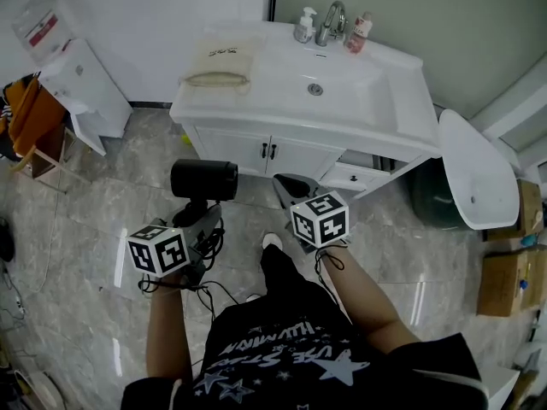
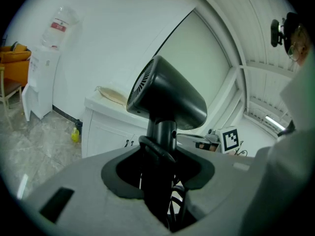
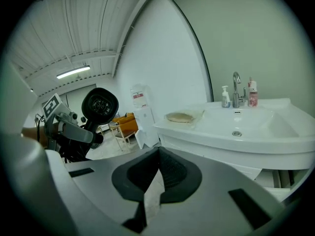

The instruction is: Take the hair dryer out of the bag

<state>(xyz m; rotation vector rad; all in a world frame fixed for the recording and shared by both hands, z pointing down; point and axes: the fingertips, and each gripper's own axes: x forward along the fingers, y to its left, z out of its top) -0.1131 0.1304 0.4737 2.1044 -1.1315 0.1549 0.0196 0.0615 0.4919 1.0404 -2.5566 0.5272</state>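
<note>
While the person stands on the marble floor [image 1: 77,220] facing a white vanity, the left hand-held gripper [image 1: 198,222] is clamped at a middling width on the handle of the black hair dryer [image 1: 203,179], which stands upright above the jaws with its barrel lying crosswise; in the left gripper view the handle fills the gap between the two pads and the dryer's black cord [image 1: 214,289] loops around it and hangs below. At 3 o'clock from it in the head view, well apart, the right hand-held gripper [image 1: 289,188] has its jaws pressed together with nothing between them. The dryer is out of the bag [image 1: 219,62], a beige cloth pouch that lies flat on the vanity tabletop [image 1: 402,101] at 12 o'clock from the dryer, well apart from it and at 9 o'clock from the basin [image 1: 329,92]. At 12 o'clock from the basin stands the faucet [image 1: 332,20], with a white pump bottle [image 1: 304,26] just at its 9 o'clock side and a pink-labelled bottle [image 1: 360,32] at its 3 o'clock side. A water dispenser [image 1: 77,84] stands against the wall at 9 o'clock from the vanity.
</note>
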